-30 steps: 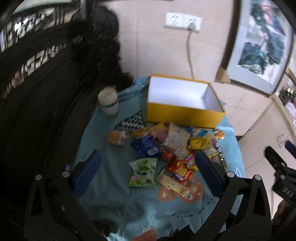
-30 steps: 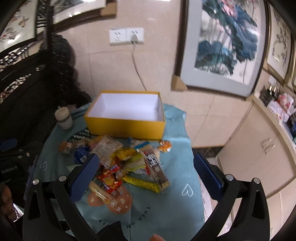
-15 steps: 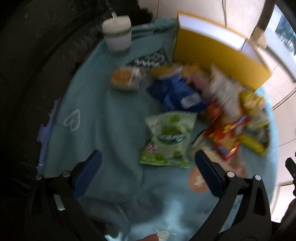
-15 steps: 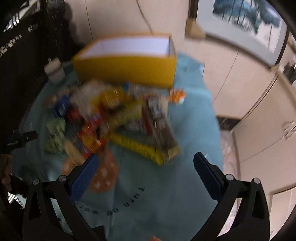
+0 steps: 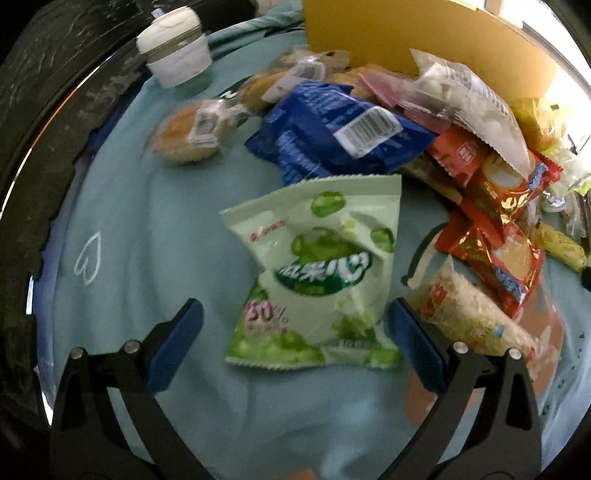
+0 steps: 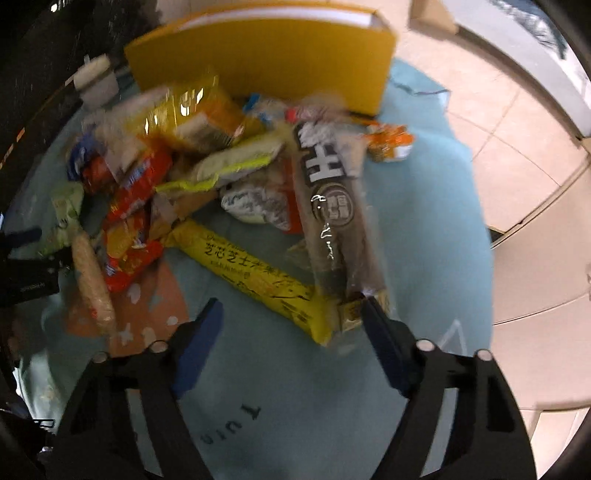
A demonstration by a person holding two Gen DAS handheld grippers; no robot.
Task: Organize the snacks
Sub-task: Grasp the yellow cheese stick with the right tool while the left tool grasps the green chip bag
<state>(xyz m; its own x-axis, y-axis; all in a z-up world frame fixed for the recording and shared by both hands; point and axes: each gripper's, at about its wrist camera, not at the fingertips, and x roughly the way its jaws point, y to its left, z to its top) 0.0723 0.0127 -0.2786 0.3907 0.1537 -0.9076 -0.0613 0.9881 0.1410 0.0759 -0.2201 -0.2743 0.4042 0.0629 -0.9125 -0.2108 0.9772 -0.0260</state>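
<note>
Glossy, crinkled plastic film wraps a green snack packet (image 5: pixel 317 273) and a blue packet (image 5: pixel 332 136), lying on soft matt teal cloth (image 5: pixel 147 221); behind stands a matt yellow cardboard box (image 6: pixel 266 62), beside smooth, shiny floor tiles (image 6: pixel 517 155).

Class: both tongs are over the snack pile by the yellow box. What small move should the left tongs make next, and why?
Probably close on the green packet. The left tongs are open astride its lower end, pads not yet pressing, and the yellow box waits behind the pile.
</note>
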